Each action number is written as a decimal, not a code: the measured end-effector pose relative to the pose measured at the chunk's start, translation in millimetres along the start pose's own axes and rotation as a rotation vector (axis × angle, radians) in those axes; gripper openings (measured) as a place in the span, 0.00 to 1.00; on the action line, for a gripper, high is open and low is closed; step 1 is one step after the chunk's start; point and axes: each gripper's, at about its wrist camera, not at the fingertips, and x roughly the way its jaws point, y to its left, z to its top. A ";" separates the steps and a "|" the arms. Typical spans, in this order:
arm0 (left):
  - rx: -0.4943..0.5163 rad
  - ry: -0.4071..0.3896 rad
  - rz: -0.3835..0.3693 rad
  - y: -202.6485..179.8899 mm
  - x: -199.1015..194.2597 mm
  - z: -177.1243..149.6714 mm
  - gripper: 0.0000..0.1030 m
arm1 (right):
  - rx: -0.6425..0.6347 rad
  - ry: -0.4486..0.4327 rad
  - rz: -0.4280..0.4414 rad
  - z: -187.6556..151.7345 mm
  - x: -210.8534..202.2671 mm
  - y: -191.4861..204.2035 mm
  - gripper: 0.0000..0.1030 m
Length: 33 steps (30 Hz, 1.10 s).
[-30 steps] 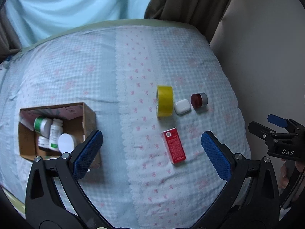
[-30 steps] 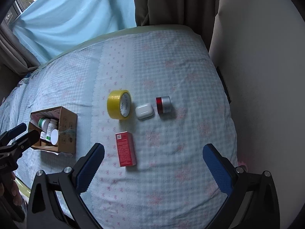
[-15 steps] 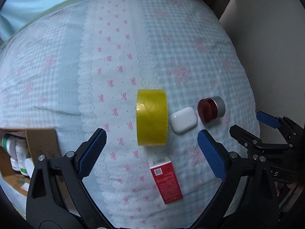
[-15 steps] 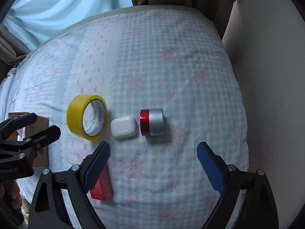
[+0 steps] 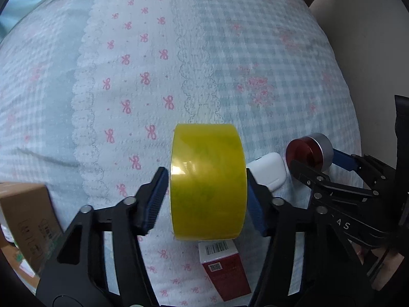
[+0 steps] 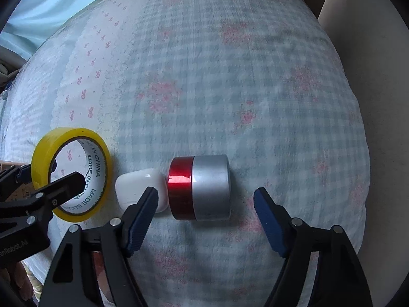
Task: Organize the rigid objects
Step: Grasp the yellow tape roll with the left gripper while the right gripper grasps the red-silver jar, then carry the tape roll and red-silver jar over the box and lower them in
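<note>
The yellow tape roll (image 5: 208,181) stands on edge on the gingham bedspread (image 5: 230,64) and serves as the ref point. The left gripper (image 5: 207,199) straddles it, jaws closing, blue pads at both flat sides – the right pad looks to touch, the left shows a sliver of gap (can't tell if it's pressing yet). Just right of the roll lies a white earbud case (image 6: 140,188), touching a red-and-silver jar (image 6: 200,188) further right. The right gripper (image 6: 204,217) brackets that jar, jaws closing, pads still clear of it. Just below the roll: a red carton (image 5: 225,268). Well left of the roll, a cardboard box (image 5: 28,220).
</note>
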 end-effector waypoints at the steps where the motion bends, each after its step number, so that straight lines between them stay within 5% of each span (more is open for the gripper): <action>1: 0.002 0.008 -0.005 0.0 2.8 0.5 0.36 | 0.003 0.006 0.003 1.4 2.9 0.6 0.59; 3: 0.013 -0.007 -0.001 -0.9 3.4 1.0 0.36 | 0.017 0.024 0.013 4.4 8.8 0.6 0.40; 4: 0.018 -0.015 0.001 -1.4 2.7 1.2 0.36 | 0.029 0.034 0.022 5.2 11.0 -0.2 0.39; 17: -0.012 -0.062 0.013 8.0 -32.7 -5.1 0.36 | 0.054 0.006 0.030 5.1 -7.8 -0.4 0.37; 33: 0.012 -0.234 -0.004 8.6 -199.4 -60.6 0.36 | -0.022 -0.123 0.066 -43.7 -146.8 35.2 0.37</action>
